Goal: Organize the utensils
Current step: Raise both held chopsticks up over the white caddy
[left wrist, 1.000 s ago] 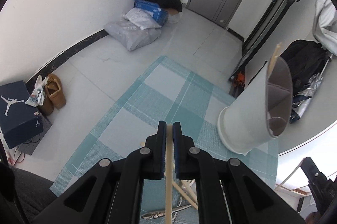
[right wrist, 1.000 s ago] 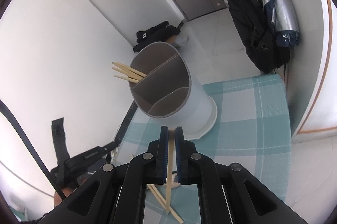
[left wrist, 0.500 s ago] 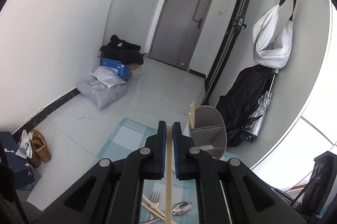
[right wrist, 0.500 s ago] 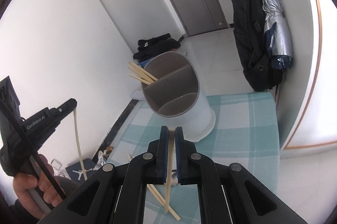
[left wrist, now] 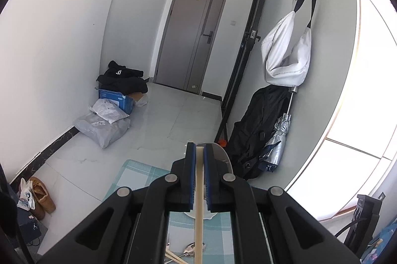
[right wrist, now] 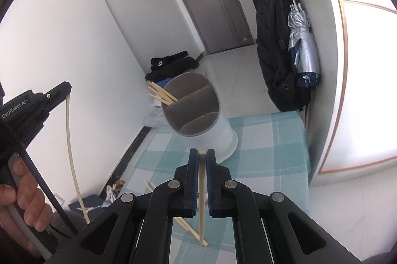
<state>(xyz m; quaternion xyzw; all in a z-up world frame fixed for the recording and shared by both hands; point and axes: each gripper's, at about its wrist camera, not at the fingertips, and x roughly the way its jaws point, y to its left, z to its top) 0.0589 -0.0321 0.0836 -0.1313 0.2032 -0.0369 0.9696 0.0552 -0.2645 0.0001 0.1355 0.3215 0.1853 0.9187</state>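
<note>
I have my left gripper [left wrist: 199, 148] clenched on a pale, slender wooden chopstick [left wrist: 199, 219] that runs down the lower middle of the left wrist frame; in the right wrist view it hangs at the left edge. My right gripper [right wrist: 202, 154] is likewise clamped on a second pale wooden chopstick [right wrist: 202, 202], low in the centre of its frame.

The white cylindrical utensil holder with grey dividers [right wrist: 198, 115] sits mid-frame in the right view on the teal and white checked tablecloth [right wrist: 268, 140], with several chopsticks already leaning out of its upper-left compartment. More loose chopsticks [right wrist: 183, 221] lie on the cloth at the bottom of the frame, and what looks like a metal spoon [left wrist: 192, 247] shows low in the left view.

I judge these sticks light, stiff and a bit slick, prone to pivot between the pads. I hold each near its upper end, so the long free end may swing. The holder looks light and could tip if knocked.
</note>
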